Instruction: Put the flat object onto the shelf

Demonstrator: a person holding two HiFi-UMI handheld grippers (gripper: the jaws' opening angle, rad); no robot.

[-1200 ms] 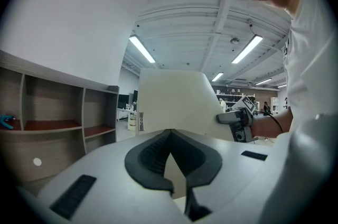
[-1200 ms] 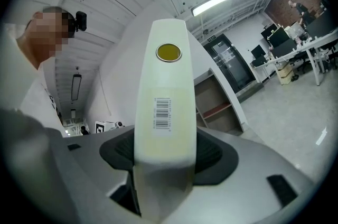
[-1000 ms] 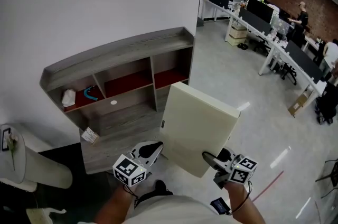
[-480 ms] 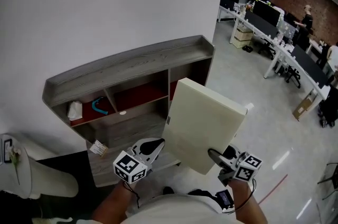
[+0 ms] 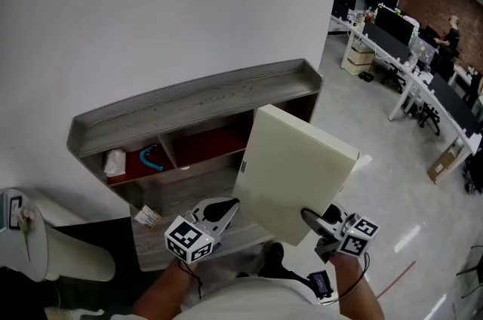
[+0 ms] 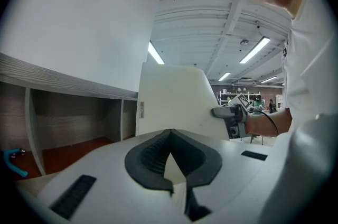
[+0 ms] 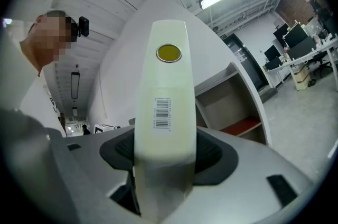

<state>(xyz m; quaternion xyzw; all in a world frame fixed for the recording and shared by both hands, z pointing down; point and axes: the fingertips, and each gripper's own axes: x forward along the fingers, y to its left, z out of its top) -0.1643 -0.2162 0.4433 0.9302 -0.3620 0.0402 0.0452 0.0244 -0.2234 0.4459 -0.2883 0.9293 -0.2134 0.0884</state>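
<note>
The right gripper (image 7: 165,159) stands with its jaws wide and clamped on the flat cream panel (image 7: 166,106). The panel fills the whole gap between the pads and rises edge-on straight ahead of them. The left gripper (image 6: 171,167) has its jaws drawn in narrow, pinching a cream wedge of the same panel between its dark pads. The rest of the board stands up just beyond its tips.

In the head view the panel is held off the floor between the two grippers, tilted. The left gripper is at its lower left edge and the right gripper at its lower right corner. The grey shelf (image 5: 198,101) lies just ahead of both grippers, past the panel's far edge, and the panel does not rest on it.

Only the right gripper view shows the panel's narrow edge, which bears a barcode label (image 7: 163,112) and, farther from the jaws, a round yellow sticker (image 7: 168,52). Only the left gripper view shows the panel's broad face from below, with the other gripper gripping its far side. Only the head view shows the shelf's top board and its red-floored compartments. A blue curved thing (image 5: 151,158) and a white crumpled thing (image 5: 115,162) lie in the compartment left of the left gripper.
</note>
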